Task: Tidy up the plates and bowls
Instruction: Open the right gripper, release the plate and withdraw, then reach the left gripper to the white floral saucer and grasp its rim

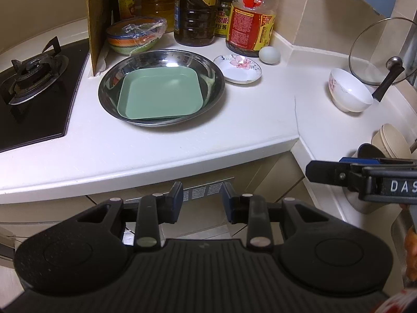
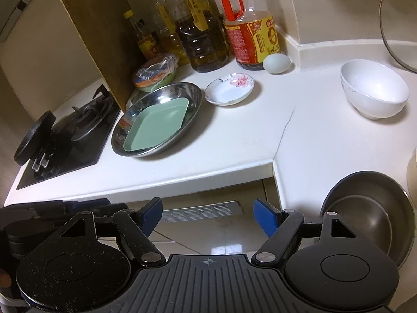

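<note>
A green square plate (image 1: pixel 160 95) (image 2: pixel 157 124) lies inside a round steel plate (image 1: pixel 211 67) (image 2: pixel 194 96) on the white counter. A small flowered saucer (image 1: pixel 237 68) (image 2: pixel 229 88) sits just right of it. A white bowl (image 1: pixel 350 90) (image 2: pixel 374 90) stands further right. A dark steel bowl (image 2: pixel 365 208) sits at the counter's near right. My left gripper (image 1: pixel 202 199) is open and empty, below the counter's front edge. My right gripper (image 2: pixel 207 216) is open and empty, also in front of the counter; it shows in the left wrist view (image 1: pixel 365 176).
A gas stove (image 1: pixel 28 83) (image 2: pixel 78 130) lies left, behind a cardboard panel (image 1: pixel 97 18). Oil and sauce bottles (image 1: pixel 250 18) (image 2: pixel 247 31), wrapped striped bowls (image 1: pixel 135 35) (image 2: pixel 155 74) and an egg (image 1: pixel 269 55) (image 2: pixel 276 63) line the back. A glass lid (image 1: pixel 378 52) leans at right.
</note>
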Available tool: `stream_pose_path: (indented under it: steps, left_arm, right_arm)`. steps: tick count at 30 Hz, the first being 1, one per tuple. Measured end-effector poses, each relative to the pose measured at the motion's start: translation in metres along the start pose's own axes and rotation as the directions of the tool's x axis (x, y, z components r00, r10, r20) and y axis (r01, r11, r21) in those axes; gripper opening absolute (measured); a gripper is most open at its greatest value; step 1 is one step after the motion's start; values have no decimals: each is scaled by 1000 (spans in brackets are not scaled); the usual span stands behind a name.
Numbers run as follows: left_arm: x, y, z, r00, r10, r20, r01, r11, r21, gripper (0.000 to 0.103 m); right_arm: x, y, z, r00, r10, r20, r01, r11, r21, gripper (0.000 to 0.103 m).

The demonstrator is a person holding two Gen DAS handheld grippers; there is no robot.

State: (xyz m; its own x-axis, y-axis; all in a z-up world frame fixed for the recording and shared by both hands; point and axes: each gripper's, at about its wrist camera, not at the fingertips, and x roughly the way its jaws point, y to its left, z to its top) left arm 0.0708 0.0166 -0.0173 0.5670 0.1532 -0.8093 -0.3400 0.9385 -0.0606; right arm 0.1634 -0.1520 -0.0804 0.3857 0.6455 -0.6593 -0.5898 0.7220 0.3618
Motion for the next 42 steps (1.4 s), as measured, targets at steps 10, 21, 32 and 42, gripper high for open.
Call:
stream_pose_path:
  steps: [10,21,32,42]
  left_arm:
    - [8,-2,5,1000,-18,-8,18,1000,7,29]
    - [30,-1,45,996,-80,38,76,993,86,29]
    - [75,4,110,980,-190,54,177,966,187,29]
    - [129,2,158,970,-240,24,227,940,254,28]
  right_arm:
    - [3,-4,5,1000,-7,-1,7,1000,15,77]
    - [13,-16,35,994,-81,72,75,994,77,77]
    - [48,-33,85,973,-173,156,141,970,199,74]
    - [100,-49,118,965,-204,166,150,945,289,47]
